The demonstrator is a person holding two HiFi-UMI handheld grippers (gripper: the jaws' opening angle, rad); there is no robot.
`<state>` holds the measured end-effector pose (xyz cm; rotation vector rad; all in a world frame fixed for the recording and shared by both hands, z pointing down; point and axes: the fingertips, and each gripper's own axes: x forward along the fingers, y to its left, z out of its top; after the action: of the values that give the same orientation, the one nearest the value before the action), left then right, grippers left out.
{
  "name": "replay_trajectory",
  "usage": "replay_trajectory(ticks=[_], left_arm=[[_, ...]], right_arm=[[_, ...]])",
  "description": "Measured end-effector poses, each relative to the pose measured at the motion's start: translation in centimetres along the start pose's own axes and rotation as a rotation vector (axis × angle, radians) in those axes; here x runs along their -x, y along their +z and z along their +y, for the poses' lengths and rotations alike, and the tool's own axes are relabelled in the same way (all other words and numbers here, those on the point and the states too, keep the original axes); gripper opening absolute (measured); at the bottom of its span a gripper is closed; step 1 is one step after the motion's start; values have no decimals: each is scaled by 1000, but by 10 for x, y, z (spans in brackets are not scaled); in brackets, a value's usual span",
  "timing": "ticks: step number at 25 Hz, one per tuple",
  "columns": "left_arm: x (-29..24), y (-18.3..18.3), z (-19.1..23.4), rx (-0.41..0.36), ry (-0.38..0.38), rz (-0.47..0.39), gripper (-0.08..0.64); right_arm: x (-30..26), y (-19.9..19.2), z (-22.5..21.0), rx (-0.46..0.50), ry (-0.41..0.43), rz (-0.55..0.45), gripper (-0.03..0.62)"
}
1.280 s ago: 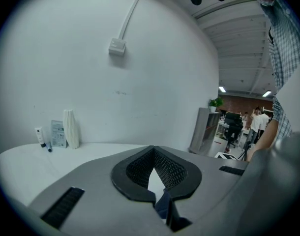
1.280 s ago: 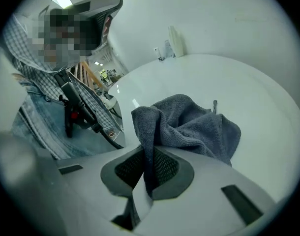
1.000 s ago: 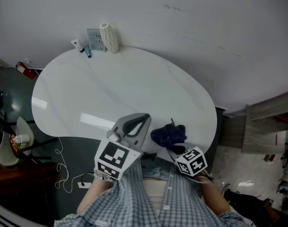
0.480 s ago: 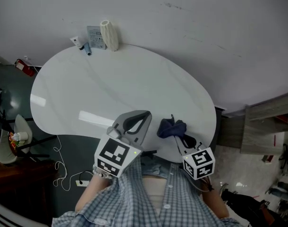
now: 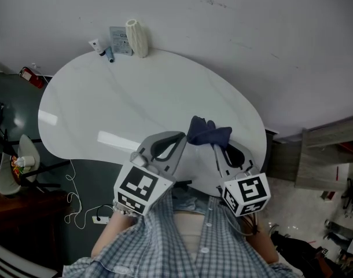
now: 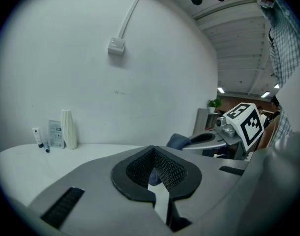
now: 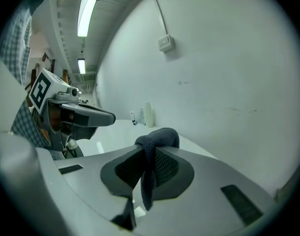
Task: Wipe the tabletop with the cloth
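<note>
A dark blue cloth (image 5: 206, 133) is bunched at the tips of my right gripper (image 5: 213, 145), which is shut on it over the near right part of the white oval table (image 5: 107, 109). In the right gripper view the cloth (image 7: 157, 137) bulges above the jaws and a strip of it hangs down between them. I cannot tell if it touches the tabletop. My left gripper (image 5: 180, 139) sits just left of the cloth at the table's near edge, shut with nothing in it. From the left gripper view (image 6: 152, 150) the cloth (image 6: 178, 141) shows to the right.
A white ribbed vase (image 5: 137, 38), a small packet (image 5: 120, 40) and two small tubes (image 5: 100, 45) stand at the table's far edge by the wall. A chair (image 5: 17, 167) and a white cable (image 5: 78, 213) are on the floor at the left. Wooden furniture (image 5: 330, 149) stands at the right.
The right gripper has carried the cloth away from the near edge, up and to the left, and the cloth is now more tightly bunched. The left gripper has barely moved.
</note>
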<state>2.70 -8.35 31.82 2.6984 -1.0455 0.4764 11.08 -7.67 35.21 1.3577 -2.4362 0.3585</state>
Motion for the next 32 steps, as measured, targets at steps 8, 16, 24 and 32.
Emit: replay_trajectory(ticks=[8,16,24,32], left_arm=[[-2,7,-6,-19,-12,-15,6],[-6,7,-10,-23,-22,-12,6],[-6,6,-8,-21,-25,-12,6],[-6,6,-9,-20,-29,-11,6]], right_arm=[[6,32,0,23,-11,-103,23],[5,39,5,42,1,-121,23],[1,37,8,34,13,-110,23],[1,35,9,41,13,-99,23]])
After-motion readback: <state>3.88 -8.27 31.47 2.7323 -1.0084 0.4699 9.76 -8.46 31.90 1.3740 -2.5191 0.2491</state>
